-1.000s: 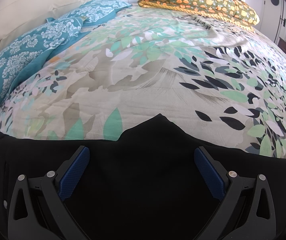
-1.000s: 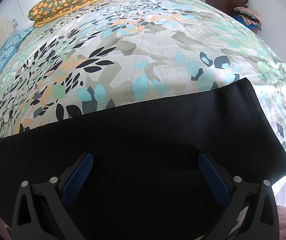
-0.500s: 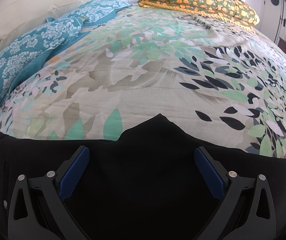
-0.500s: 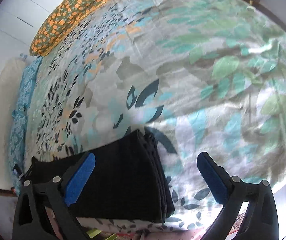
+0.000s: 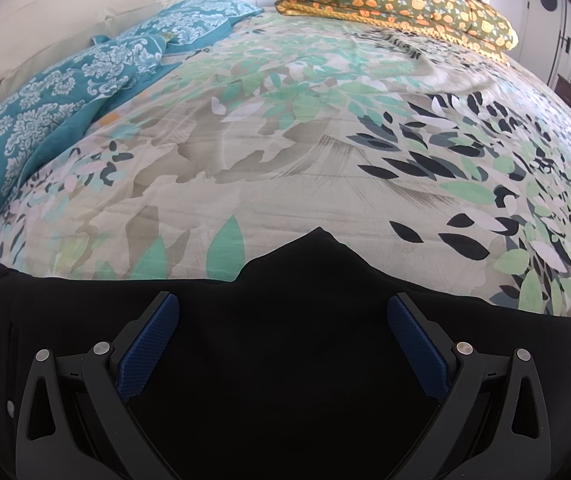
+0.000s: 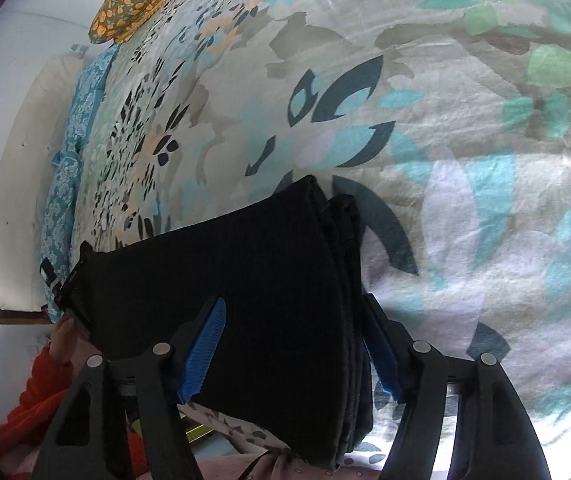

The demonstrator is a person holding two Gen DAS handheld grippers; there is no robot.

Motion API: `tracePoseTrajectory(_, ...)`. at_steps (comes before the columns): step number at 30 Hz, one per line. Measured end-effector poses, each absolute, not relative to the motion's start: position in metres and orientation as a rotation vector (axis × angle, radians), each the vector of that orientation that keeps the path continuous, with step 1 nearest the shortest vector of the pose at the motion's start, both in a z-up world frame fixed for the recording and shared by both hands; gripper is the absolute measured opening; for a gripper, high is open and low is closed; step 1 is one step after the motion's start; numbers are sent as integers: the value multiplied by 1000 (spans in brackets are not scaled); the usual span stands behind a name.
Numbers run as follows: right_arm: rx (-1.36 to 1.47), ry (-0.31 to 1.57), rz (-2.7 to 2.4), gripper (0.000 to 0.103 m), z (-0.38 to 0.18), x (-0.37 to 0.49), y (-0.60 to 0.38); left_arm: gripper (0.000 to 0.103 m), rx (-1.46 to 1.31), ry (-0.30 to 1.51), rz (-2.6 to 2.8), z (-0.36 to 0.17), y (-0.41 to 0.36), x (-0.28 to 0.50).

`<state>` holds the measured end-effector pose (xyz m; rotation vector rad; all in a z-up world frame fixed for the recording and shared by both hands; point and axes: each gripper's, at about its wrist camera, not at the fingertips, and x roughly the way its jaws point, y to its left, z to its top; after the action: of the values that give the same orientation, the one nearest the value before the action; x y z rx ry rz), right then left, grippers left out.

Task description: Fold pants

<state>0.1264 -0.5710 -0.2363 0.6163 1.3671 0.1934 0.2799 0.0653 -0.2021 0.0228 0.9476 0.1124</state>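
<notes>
Between the blue pads of the right hand-held gripper (image 6: 291,350), the layered end of the black pants (image 6: 221,276) is framed, its stacked edges lying just inside the right-hand pad. The jaws have just been closing around that edge and are seen about half open; whether the pads already press on the cloth cannot be told, though the right pad sits tight against the folds. The grab seems aimed at all the layers together, so the end can be carried over in one piece for the next fold.

Ahead of that gripper the pants are spread flat across the near edge of the bed (image 6: 465,200), stretching off to the left. At their far end a bare hand (image 6: 63,334) in an orange sleeve (image 6: 35,396) is glimpsed, low and to the left.

Beneath the left hand-held gripper (image 5: 283,336) the other stretch of the pants (image 5: 285,360) is seen, black cloth filling the space between and below its widely parted pads. Nothing is gripped there; it hovers just over the fabric, probably poised to pin it as an anchor.

Beyond, the leaf-print bedspread (image 5: 285,160) runs up to a teal pillow (image 5: 65,92) on the left and an orange-flowered pillow (image 5: 397,0) farther off.
</notes>
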Motion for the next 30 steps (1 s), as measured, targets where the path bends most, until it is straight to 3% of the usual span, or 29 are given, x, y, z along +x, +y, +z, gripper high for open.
tracePoseTrajectory(1,614,1375,191,62,-237,127,-571,103,23,948,113,-202,65,280)
tracePoseTrajectory(3,641,1384,171,44,-239,126,-573,103,25,948,113,-202,65,280)
tracePoseTrajectory(4,685,1387,182,19,-242,125,-574,103,30,956,115,-202,64,281)
tracePoseTrajectory(5,705,1381,188,15,-244,123,-572,103,34,956,118,-203,64,282)
tracePoseTrajectory(14,1000,1089,379,14,-194,97,-524,100,-12,1025,94,-188,70,282)
tracePoseTrajectory(20,1175,925,673,14,-165,121,-401,97,-267,974,17,-130,100,241)
tracePoseTrajectory(25,1216,940,883,14,-169,181,-258,99,-278,843,-10,-92,118,184)
tracePoseTrajectory(30,1133,1057,929,14,-195,225,-114,99,-318,820,13,-107,135,146)
